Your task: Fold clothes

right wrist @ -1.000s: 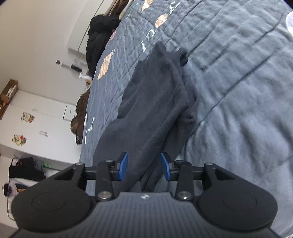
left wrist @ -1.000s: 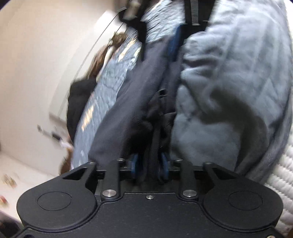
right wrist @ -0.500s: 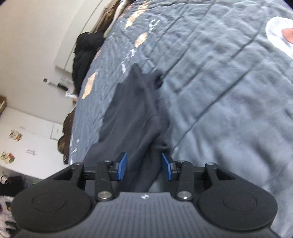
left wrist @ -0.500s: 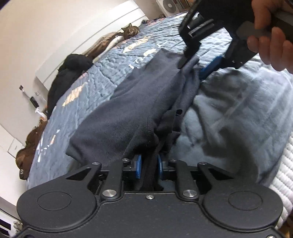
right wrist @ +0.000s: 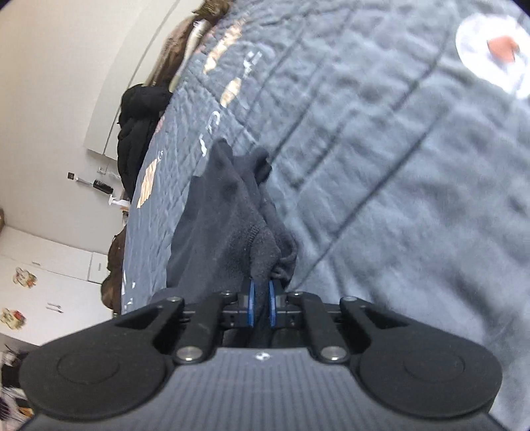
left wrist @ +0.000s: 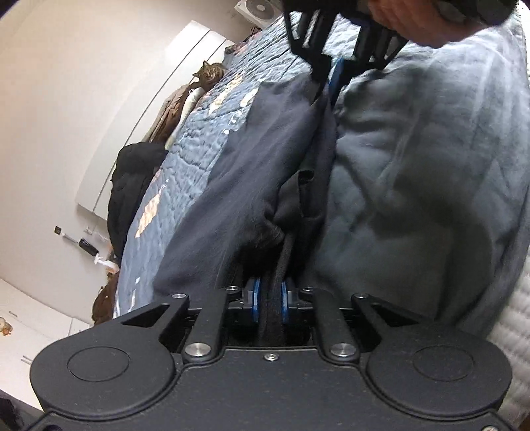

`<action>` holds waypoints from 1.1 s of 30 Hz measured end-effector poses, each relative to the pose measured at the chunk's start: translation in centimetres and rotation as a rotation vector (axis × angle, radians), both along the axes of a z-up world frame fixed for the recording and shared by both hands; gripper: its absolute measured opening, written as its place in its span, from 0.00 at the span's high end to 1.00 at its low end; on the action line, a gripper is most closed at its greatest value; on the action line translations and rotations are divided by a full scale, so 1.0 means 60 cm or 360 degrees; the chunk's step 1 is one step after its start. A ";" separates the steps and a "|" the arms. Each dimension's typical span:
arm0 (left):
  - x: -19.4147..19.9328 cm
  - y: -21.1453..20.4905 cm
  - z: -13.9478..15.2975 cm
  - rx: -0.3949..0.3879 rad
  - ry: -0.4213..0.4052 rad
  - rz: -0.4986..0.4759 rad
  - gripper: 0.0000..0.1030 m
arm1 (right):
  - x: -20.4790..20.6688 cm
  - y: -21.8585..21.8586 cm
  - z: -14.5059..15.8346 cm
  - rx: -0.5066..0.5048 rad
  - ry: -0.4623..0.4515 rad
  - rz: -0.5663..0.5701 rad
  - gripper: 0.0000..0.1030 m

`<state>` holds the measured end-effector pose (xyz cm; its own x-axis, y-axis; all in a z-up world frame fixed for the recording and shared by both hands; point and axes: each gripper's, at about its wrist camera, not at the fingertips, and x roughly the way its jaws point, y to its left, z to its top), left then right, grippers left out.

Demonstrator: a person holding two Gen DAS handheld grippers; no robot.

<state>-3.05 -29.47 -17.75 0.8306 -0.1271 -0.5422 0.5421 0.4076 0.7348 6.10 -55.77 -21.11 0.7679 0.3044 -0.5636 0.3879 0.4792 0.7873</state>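
Nearest in the left wrist view, left gripper (left wrist: pixel 271 300) with jaws clamped on a dark fabric fold, blue pads pressed against both sides. Beyond the pads, garment (left wrist: pixel 251 172) of dark navy knit, bunched and creased, stretched lengthwise over the bed (left wrist: pixel 198 139). Far end of the cloth pinched by the right gripper (left wrist: pixel 326 88), its body cut off at the top edge, with a hand (left wrist: pixel 414 20) only partly in frame. Right of the garment, a rumpled grey-blue blanket (left wrist: pixel 430 165), soft and blurred. Farther off, a black heap (left wrist: pixel 132 185) at the bed's edge, shape hard to read; a tabby cat (left wrist: pixel 209 75) small at the far end.

In the right wrist view, right gripper (right wrist: pixel 260 303) likewise closed on a fuzzy knit edge of the garment (right wrist: pixel 218 225), which trails away over the quilted bed cover (right wrist: pixel 381 149). Round white patch (right wrist: pixel 493 49) at upper right, blurred.
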 end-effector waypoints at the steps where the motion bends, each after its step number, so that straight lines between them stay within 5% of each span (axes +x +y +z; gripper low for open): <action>1: 0.001 0.003 0.003 -0.0008 0.0009 0.0009 0.89 | -0.004 -0.002 0.004 -0.0008 -0.0010 -0.0019 0.93; 7: -0.019 0.014 0.013 0.0014 0.0005 -0.0044 0.81 | -0.006 -0.008 0.014 -0.0012 0.0000 0.0047 0.92; 12: -0.051 0.022 0.023 0.0066 -0.0023 -0.0136 0.38 | -0.015 -0.017 0.019 0.0059 0.0010 0.0063 0.89; 17: -0.050 0.018 0.031 0.0043 -0.0151 -0.0130 0.38 | -0.027 -0.022 0.051 0.0048 -0.0083 0.0074 0.78; 20: -0.036 0.004 0.004 0.0152 -0.0210 -0.0143 0.37 | -0.017 -0.015 0.046 0.0058 -0.0070 0.0123 0.68; 25: -0.025 -0.010 -0.022 0.0237 -0.0128 -0.0156 0.37 | -0.011 0.004 0.044 0.0033 -0.0057 0.0200 0.65; 27: -0.027 -0.011 -0.027 0.0249 -0.0159 -0.0155 0.30 | -0.008 0.007 0.046 0.0037 -0.0061 0.0225 0.62; 33: 0.000 -0.022 -0.054 0.0326 -0.0310 -0.0112 0.29 | -0.006 0.015 0.042 0.0003 -0.0044 0.0246 0.57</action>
